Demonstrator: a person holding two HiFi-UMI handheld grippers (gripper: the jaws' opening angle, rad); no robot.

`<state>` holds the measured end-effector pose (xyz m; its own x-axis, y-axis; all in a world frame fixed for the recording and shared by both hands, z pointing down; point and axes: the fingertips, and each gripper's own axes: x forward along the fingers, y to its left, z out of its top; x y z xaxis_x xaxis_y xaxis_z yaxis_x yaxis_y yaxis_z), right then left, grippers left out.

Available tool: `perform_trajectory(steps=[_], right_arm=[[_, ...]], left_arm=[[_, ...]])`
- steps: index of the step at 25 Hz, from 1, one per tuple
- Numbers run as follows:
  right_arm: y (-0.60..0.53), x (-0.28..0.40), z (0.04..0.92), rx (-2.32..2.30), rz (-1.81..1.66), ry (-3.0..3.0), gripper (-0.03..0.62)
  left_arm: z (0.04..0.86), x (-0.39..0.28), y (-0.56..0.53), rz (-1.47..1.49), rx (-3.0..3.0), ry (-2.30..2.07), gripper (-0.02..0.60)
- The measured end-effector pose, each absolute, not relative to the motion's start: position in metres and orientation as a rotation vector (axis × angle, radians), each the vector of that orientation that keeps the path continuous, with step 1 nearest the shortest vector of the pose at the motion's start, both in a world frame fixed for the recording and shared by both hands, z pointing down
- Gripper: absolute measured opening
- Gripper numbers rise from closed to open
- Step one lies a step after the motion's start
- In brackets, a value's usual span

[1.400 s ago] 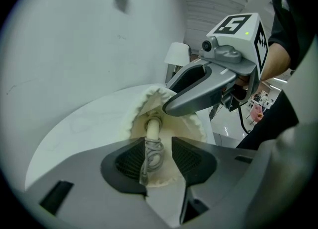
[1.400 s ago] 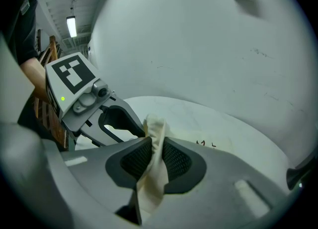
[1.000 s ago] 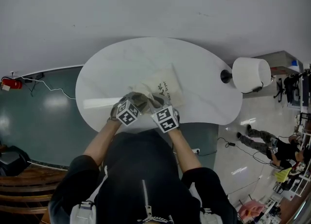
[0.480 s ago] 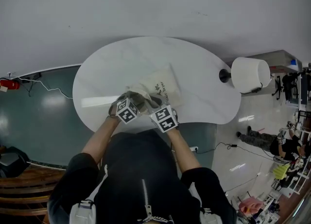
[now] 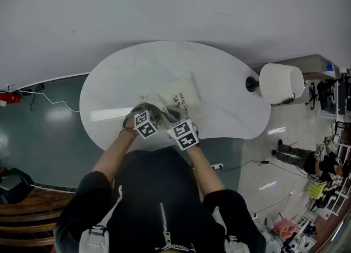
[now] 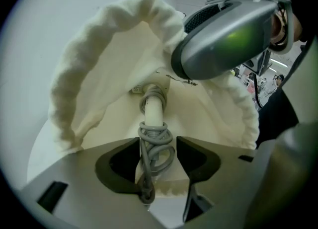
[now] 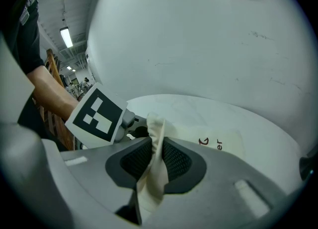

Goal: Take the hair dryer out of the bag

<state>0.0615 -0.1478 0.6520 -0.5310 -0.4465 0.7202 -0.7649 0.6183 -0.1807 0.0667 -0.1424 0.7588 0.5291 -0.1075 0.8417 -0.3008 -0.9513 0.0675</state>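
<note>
A cream cloth bag (image 5: 180, 98) with dark print lies on the white oval table (image 5: 120, 82). My right gripper (image 7: 155, 156) is shut on a fold of the bag's rim (image 7: 156, 128) and holds the mouth up. In the left gripper view the mouth (image 6: 79, 74) gapes. Inside it the hair dryer's white handle (image 6: 154, 108) shows, wrapped in its grey cord (image 6: 155, 146). My left gripper (image 6: 158, 156) points down into the mouth; its jaws have just been opening and stand open around the coiled cord. The dryer's head is hidden in the bag. Both grippers, left (image 5: 155, 111) and right (image 5: 171, 117), meet at the near end of the bag.
A white cylinder-shaped thing (image 5: 282, 84) on a dark stem stands off the table's right end. The right gripper's grey body (image 6: 228, 39) hangs over the bag mouth. The left gripper's marker cube (image 7: 97, 113) sits close beside the right jaws. People stand far right.
My left gripper has dipped a little lower at the bag mouth. The right gripper keeps its hold on the rim, and the bag stays in the same spot.
</note>
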Motion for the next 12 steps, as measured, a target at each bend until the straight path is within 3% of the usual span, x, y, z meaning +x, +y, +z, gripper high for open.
perform_trajectory(steps=[12], right_arm=[[-0.1464, 0.0618, 0.657, 0.965, 0.653, -2.199, 0.063]], left_arm=[[0.768, 0.0673, -0.1427, 1.426, 2.542, -0.35, 0.219]])
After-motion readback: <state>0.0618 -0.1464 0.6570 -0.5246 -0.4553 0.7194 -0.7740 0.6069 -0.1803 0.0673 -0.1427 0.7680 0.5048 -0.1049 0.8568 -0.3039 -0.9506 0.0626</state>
